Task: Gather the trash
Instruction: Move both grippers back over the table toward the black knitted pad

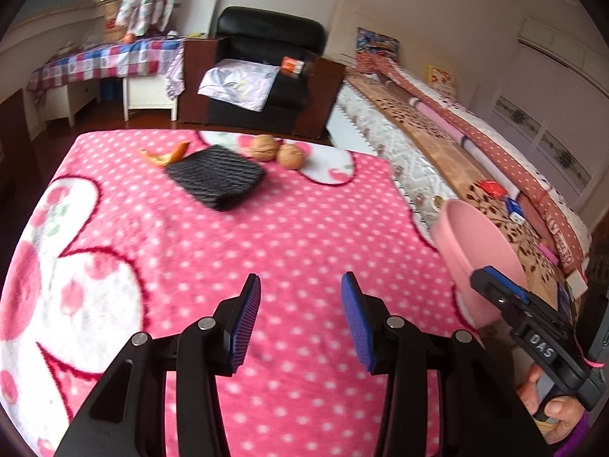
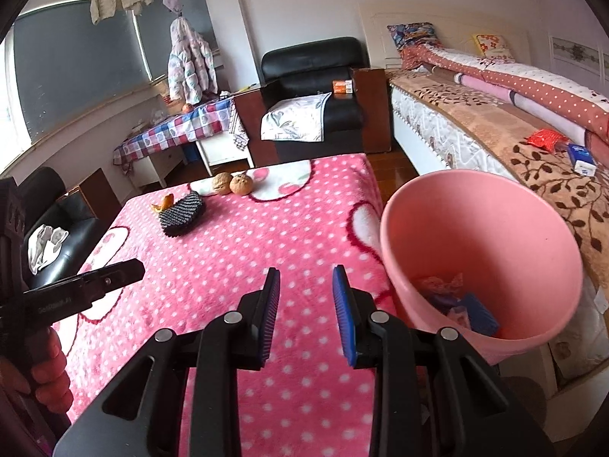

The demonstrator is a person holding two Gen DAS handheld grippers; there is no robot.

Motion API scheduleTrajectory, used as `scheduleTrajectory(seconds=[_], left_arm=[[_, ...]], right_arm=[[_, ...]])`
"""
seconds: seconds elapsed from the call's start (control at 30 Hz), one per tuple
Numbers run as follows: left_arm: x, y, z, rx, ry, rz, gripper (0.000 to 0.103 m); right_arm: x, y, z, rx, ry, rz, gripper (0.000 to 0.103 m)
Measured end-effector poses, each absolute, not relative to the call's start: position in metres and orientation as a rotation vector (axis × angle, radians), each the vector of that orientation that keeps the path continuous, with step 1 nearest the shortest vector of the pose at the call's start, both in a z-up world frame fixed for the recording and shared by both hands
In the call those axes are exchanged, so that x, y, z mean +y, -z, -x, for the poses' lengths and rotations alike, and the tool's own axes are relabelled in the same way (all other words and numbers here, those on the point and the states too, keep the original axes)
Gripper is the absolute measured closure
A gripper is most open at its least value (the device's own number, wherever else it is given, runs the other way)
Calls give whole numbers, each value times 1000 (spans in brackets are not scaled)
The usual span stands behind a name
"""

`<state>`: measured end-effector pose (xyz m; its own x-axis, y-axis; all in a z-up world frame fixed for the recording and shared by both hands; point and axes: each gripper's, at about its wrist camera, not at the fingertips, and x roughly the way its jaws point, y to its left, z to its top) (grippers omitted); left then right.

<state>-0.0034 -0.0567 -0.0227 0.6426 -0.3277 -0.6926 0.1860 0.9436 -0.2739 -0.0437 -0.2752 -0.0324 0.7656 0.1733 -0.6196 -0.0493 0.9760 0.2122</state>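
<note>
A black foam net sleeve [image 1: 217, 177] [image 2: 182, 213] lies on the far part of the pink polka-dot blanket [image 1: 266, 236] [image 2: 266, 236]. An orange peel [image 1: 165, 155] [image 2: 164, 204] lies just left of it, and two walnuts [image 1: 277, 151] [image 2: 232, 184] sit to its right. A pink bin [image 2: 483, 259] [image 1: 475, 251] at the table's right edge holds several scraps. My left gripper [image 1: 300, 320] is open and empty over the near blanket. My right gripper [image 2: 306, 312] is open and empty, just left of the bin.
A bed [image 2: 514, 141] with patterned covers runs along the right. A black armchair [image 2: 316, 99] with a folded cloth stands behind the table, and a desk with a checked cloth [image 2: 179, 129] is at the far left. A dark seat [image 2: 61, 243] stands left of the table.
</note>
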Motion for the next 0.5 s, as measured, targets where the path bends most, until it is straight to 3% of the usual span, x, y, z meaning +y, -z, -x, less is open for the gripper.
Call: scheduleTrajectory(seconds=[0.5], left_arm=[[32,22,-54,788,66,263,60]], right_arm=[[-230,41,6,734,-211,-122,74]])
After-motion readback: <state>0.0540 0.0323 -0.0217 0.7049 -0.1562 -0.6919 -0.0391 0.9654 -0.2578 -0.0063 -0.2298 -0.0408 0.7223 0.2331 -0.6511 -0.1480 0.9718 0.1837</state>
